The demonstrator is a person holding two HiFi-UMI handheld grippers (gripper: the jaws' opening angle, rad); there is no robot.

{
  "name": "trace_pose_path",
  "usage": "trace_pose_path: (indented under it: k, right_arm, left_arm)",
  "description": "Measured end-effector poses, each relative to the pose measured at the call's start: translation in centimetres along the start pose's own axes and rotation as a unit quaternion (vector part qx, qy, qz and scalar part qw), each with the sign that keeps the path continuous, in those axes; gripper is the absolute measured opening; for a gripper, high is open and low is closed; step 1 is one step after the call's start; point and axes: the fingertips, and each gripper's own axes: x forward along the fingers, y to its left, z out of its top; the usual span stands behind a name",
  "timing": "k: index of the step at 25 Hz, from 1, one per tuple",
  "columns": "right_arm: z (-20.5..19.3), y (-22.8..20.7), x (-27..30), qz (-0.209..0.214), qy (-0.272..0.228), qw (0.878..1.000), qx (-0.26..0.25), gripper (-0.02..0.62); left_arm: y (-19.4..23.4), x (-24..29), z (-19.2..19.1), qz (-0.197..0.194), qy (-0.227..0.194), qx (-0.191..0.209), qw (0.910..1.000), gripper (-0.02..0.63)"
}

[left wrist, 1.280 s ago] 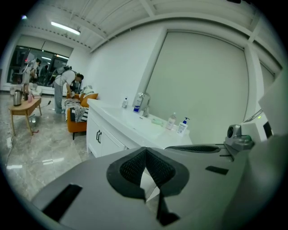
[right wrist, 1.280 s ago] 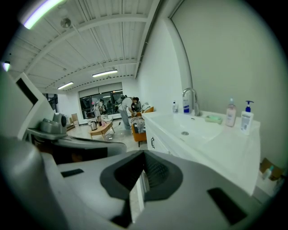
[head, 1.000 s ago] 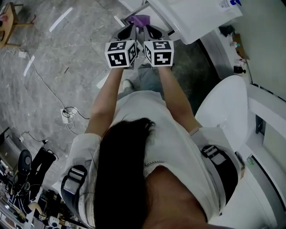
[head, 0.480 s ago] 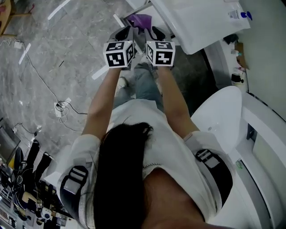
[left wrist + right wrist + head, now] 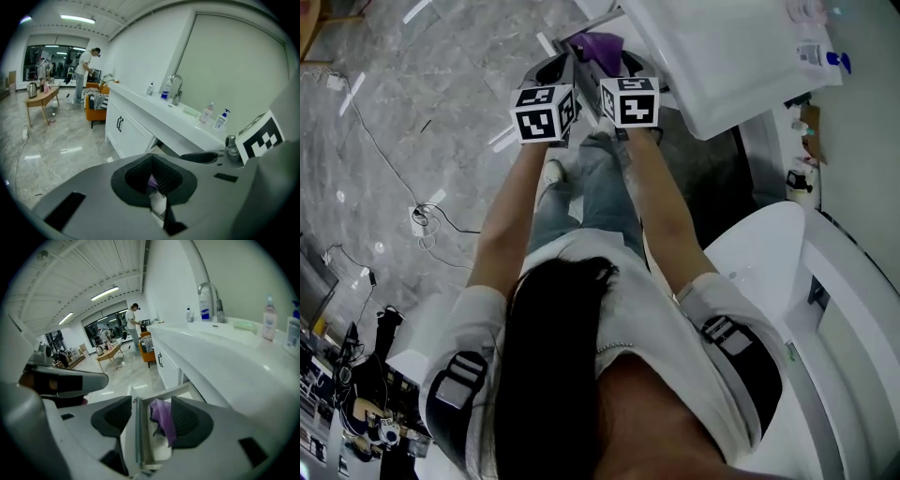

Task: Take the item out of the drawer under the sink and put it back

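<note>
One purple item (image 5: 164, 420) lies in open drawer (image 5: 138, 427) under counter (image 5: 225, 362), straight ahead of right tongs (image 5: 150, 420), which have just been opening: released, nothing gripped. Left tongs (image 5: 153, 176) clenched, further left; right nearer.

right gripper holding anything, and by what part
Nothing. The right gripper has just been opening its jaws; the cloth lies in the drawer between them, ungripped.

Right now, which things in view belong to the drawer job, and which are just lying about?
Job:
- drawer, open
- purple item inside it
- right gripper: fingers have just been opening, with the drawer front and purple item between them, not pressed
- left gripper: fingers together

Lying about:
- tap
- bottles beside it
- toilet
- power strip
</note>
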Motion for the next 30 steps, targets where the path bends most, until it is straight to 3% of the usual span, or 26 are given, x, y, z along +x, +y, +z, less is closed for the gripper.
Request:
trace_pose_path:
  k: [10, 16, 25, 30]
  right_arm:
    - [-4.4, -1.6, 6.5, 0.007, 0.068, 0.998, -0.005, 0.287]
    - [-6.0, -2.2, 9.9, 0.019, 0.093, 0.995, 0.005, 0.298]
    - [-8.8, -4.6, 13.5, 0.014, 0.128, 0.992, 0.010, 0.305]
    - [-9.5, -4.2, 15.3, 0.016, 0.150, 0.988, -0.022, 0.311]
  left_arm:
    - [1.6, 4.1, -0.1, 0.011, 0.006, -0.011, 0.9999, 0.003]
    - [2.7, 6.8, -1.0, 0.020, 0.023, 0.014, 0.9994, 0.002]
    - [4.5, 8.7, -1.6, 0.050, 0.009, -0.050, 0.9974, 0.003]
    - [5.1, 9.0, -1.8, 0.052, 0.005, -0.065, 0.9965, 0.003]
